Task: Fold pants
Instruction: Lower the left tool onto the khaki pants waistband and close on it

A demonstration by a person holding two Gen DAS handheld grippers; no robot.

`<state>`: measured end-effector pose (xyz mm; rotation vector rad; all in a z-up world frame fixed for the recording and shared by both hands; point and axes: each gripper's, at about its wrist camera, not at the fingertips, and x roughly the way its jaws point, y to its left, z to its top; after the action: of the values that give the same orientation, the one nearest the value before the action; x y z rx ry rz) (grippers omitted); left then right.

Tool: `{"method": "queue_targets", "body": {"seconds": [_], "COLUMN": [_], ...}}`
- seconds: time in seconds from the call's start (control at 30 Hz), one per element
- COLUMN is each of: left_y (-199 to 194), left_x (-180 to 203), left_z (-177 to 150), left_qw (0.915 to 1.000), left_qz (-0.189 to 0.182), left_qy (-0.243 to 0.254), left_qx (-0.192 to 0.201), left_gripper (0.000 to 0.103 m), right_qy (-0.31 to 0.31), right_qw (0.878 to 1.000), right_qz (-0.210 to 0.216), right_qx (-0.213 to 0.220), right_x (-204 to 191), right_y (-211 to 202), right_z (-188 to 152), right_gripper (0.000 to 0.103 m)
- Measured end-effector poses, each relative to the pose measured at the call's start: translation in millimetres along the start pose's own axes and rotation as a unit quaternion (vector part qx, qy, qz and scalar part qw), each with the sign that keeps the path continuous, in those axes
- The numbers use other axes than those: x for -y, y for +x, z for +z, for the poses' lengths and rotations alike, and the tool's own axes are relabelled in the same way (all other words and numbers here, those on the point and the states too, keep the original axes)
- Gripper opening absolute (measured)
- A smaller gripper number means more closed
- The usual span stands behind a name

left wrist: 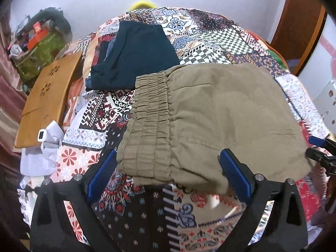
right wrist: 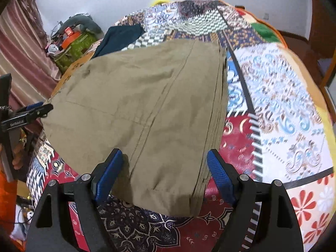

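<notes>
Covering bed: patchwork quilt (left wrist: 210, 40)

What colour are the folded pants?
Khaki tan pants, clearest in the right wrist view.

Each black hand-held gripper (left wrist: 168, 172) carries blue pads and silver screws.

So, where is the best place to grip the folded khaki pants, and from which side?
Probably the gathered elastic waistband of the khaki pants, coming in low from their near left corner with the open left gripper: that stacked edge is thick, and already lies between its fingers.
</notes>
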<state>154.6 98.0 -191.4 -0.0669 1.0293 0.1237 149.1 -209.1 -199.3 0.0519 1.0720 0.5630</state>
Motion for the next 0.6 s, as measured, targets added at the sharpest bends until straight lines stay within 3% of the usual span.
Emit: {"method": "queue_targets", "body": {"seconds": [0.23,0.43,0.6], "left_y": [-34.7,-27.0,-7.6], "left_x": [-24.9,-39.6,-33.0], "left_z": [-1.2,-14.6,-30.2], "left_qw": [0.9982,0.9937,0.9888], "left_qz": [-0.014,-0.062,-0.099], "left_qy": [-0.051,-0.093,-0.106], "left_qx": [0.030,-0.002,-0.037], "left_gripper": [0.099,0.099,0.099], "right_qy": [-0.030,-0.065,-0.093], "right_qw": [0.997,0.992,0.991], "right_qz": [0.003,0.021,0.023], "right_qx": [0.066,0.111,0.096], "right_x": [-26.5,-62.7,-83.8], "right_y": [-27.8,-34.0,-4.2], "right_z": [29.1,53.4,55.2], "right_gripper": [0.080,0.080,0.080]}}
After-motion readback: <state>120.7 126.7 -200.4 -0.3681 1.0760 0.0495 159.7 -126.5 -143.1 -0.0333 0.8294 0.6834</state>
